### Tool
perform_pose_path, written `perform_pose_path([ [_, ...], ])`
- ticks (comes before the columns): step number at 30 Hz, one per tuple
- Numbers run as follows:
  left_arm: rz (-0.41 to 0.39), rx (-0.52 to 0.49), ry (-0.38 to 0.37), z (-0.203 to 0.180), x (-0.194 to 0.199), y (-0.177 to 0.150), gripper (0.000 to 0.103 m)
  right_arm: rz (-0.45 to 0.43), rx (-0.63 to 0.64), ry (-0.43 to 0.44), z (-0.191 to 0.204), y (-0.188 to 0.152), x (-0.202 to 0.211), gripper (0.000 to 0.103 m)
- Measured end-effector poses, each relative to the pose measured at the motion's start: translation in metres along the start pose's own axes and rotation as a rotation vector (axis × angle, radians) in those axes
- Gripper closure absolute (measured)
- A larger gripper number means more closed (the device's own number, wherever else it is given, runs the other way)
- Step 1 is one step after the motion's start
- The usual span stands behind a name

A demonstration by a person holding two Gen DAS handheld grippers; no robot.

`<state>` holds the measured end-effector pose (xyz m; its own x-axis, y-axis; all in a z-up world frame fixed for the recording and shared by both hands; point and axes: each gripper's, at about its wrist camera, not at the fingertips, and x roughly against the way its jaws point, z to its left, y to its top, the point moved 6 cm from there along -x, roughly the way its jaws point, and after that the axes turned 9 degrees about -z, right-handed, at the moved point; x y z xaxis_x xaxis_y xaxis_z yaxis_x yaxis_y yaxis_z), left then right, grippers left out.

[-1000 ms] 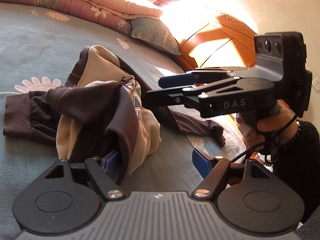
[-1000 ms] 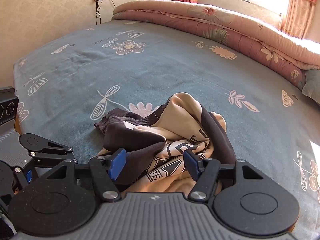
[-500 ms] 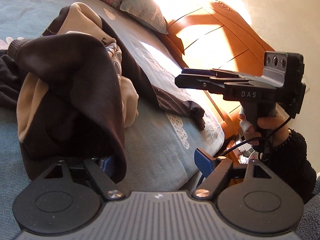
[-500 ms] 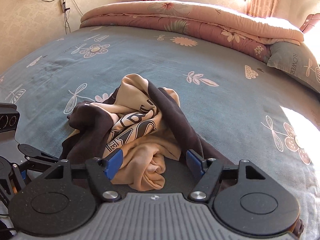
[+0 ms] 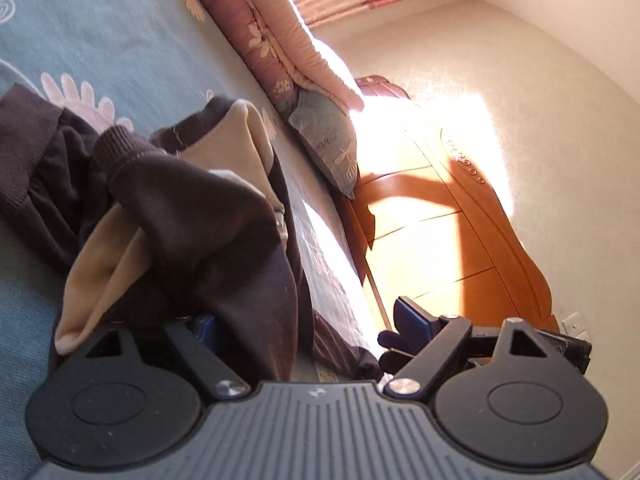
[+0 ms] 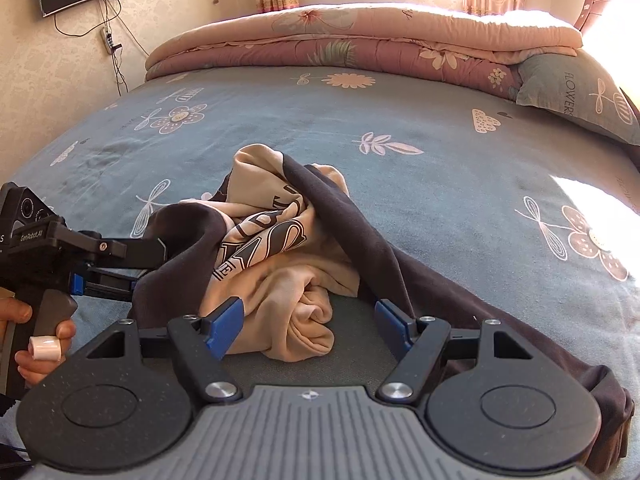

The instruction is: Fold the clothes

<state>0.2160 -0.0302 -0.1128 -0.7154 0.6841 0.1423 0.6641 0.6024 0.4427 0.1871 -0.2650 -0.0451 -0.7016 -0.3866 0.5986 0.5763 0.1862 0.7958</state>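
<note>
The crumpled brown-and-beige sweatshirt (image 6: 280,248) lies on the blue flower-print bed (image 6: 420,120). The left tool (image 5: 308,322) is opening, dark fabric draped over one finger (unpinched). The right tool (image 6: 308,318) hovers spread.

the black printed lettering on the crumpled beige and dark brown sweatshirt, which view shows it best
The right wrist view: the black printed lettering faces that camera on the crumpled beige and dark brown sweatshirt. The left wrist view shows only plain folds and a ribbed cuff.
</note>
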Motion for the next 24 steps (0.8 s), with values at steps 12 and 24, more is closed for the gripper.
perform_pose_path([
  [12,0.031,0.124,-0.008,0.044,-0.014,-0.002,0.037,0.022,-0.042,-0.021,-0.016,-0.014,-0.005,0.026],
  [24,-0.015,0.321,-0.006,0.073,-0.018,0.001,0.070,0.052,-0.069,-0.019,-0.020,-0.034,-0.011,0.026],
])
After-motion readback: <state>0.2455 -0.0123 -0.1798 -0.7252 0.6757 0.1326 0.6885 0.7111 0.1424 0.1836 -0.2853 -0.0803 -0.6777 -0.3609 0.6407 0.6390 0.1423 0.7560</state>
